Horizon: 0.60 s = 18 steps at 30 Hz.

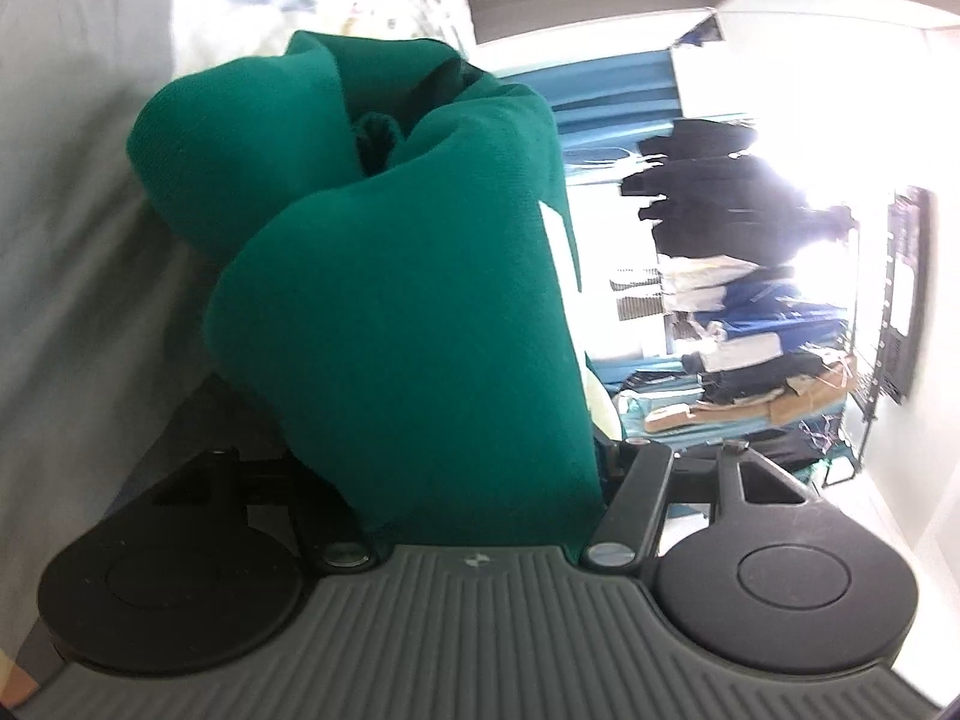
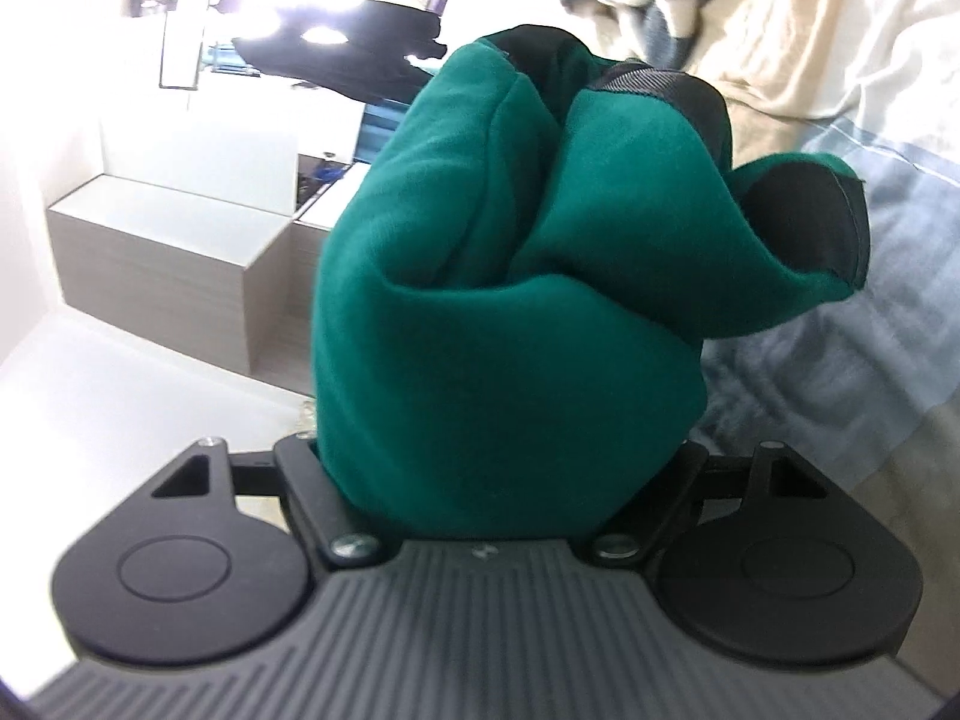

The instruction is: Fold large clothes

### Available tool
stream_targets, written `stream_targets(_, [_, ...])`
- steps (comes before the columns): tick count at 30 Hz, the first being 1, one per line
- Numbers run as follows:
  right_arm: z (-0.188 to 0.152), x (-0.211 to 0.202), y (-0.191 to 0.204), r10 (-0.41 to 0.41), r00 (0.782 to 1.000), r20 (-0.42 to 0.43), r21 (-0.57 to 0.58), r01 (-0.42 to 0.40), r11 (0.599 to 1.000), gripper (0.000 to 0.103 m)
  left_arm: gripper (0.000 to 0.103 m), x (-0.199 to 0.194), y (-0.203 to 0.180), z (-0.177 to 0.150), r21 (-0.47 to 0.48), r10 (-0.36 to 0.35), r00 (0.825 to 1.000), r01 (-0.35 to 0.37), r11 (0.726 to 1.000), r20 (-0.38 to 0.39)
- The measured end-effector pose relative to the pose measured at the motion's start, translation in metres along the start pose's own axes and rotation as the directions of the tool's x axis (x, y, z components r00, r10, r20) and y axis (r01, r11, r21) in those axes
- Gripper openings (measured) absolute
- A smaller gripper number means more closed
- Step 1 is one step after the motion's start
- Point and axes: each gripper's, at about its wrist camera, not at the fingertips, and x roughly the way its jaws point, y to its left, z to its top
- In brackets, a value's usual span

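Observation:
A green garment [image 1: 390, 330] is bunched thickly between the jaws of my left gripper [image 1: 420, 264], which is shut on it. The cloth swells forward and hides both fingers; a white mark shows on its right edge. In the right wrist view another wad of the same green garment [image 2: 456, 330], with black lining and trim [image 2: 654, 87], fills my right gripper [image 2: 510, 228], which is also shut on it. Its fingers are covered by the fabric too. Both views are rolled sideways and the cloth is lifted off the bed.
A grey bed sheet [image 1: 72, 240] lies to the left in the left wrist view. Dark clothes on a rack [image 1: 708, 180] and stacked fabric [image 1: 750, 372] stand beyond. The right wrist view shows a low grey cabinet [image 2: 168, 264], a cream blanket [image 2: 810, 30] and blue-grey bedding [image 2: 840, 330].

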Motion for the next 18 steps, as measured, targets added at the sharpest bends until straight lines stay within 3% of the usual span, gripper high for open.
stream_targets(8, [-0.008,-0.03,0.037,0.08,0.997,0.018,-0.035,-0.079,0.996,0.08,0.067,-0.034,-0.027,-0.006,0.048,-0.079,0.997,0.08,0.996,-0.02])
stream_targets(18, [0.023,-0.085,0.077,0.165,0.982,0.087,-0.087,-0.158,0.984,0.08,0.067,-0.039,-0.1,-0.035,0.139,-0.177,0.98,0.188,0.972,-0.092])
